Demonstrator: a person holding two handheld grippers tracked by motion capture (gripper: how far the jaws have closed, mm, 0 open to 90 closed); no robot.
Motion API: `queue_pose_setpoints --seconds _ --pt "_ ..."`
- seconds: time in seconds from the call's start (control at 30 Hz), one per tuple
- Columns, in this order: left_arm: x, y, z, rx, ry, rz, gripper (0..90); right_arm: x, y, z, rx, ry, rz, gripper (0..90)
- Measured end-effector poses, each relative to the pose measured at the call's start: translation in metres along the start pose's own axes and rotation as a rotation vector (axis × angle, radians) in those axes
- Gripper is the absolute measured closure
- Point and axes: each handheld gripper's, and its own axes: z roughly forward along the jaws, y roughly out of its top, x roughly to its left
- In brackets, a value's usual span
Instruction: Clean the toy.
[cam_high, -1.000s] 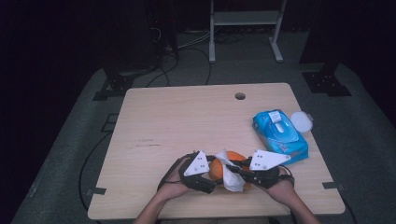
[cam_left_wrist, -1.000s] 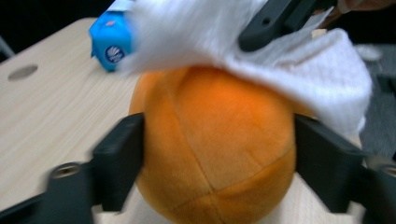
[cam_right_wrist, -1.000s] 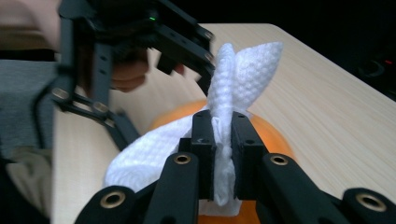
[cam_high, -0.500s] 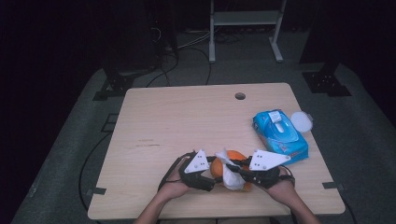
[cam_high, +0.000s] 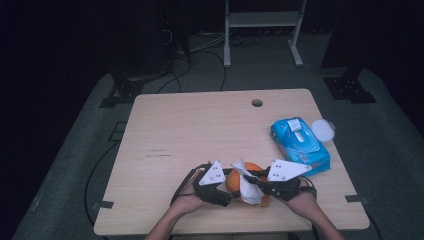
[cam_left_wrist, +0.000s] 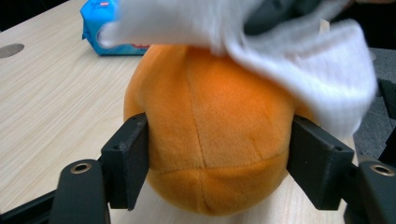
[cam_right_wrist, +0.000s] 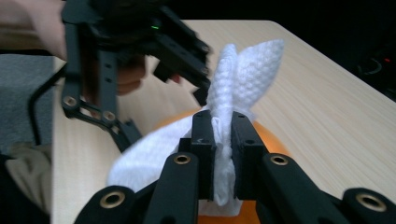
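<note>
An orange plush ball (cam_high: 234, 181) rests on the wooden table (cam_high: 200, 130) near its front edge. My left gripper (cam_high: 227, 192) has the ball (cam_left_wrist: 210, 126) between its pads, which touch both sides; its jaws have just been opening slightly. My right gripper (cam_high: 252, 181) comes in from the right and is shut on a white wipe (cam_high: 248, 189). In the right gripper view the wipe (cam_right_wrist: 247, 70) sticks up from between the shut jaws (cam_right_wrist: 223, 135), draped over the ball (cam_right_wrist: 268, 135). The wipe (cam_left_wrist: 303, 60) covers the ball's top right in the left gripper view.
A blue pack of wipes (cam_high: 300, 145) lies at the right of the table, with a round white lid (cam_high: 323, 130) beside it at the edge. A cable hole (cam_high: 257, 103) sits near the far edge. The person's hands reach in from the front.
The left gripper's jaws have drawn in around the orange ball. The wipe in the right gripper has shifted a little over the ball. Both hands stayed in place.
</note>
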Motion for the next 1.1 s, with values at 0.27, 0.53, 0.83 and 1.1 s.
queue_pose_setpoints --seconds 0.27,0.53,0.83,1.1 --pt "0.002 0.004 0.001 -0.037 -0.055 -0.099 21.1 -0.003 -0.006 -0.006 0.001 -0.029 0.029 80.8" --pt "0.002 -0.003 -0.002 -0.019 -0.030 -0.045 27.3 -0.002 -0.002 0.002 0.005 0.005 0.011 80.8" --pt "-0.001 0.005 0.001 -0.019 -0.025 -0.054 21.9 0.002 -0.002 0.006 -0.020 0.042 0.050 80.8" --pt "0.012 -0.009 -0.007 -0.004 -0.056 -0.121 20.5 -0.013 -0.018 -0.004 0.011 0.020 0.100 80.8"
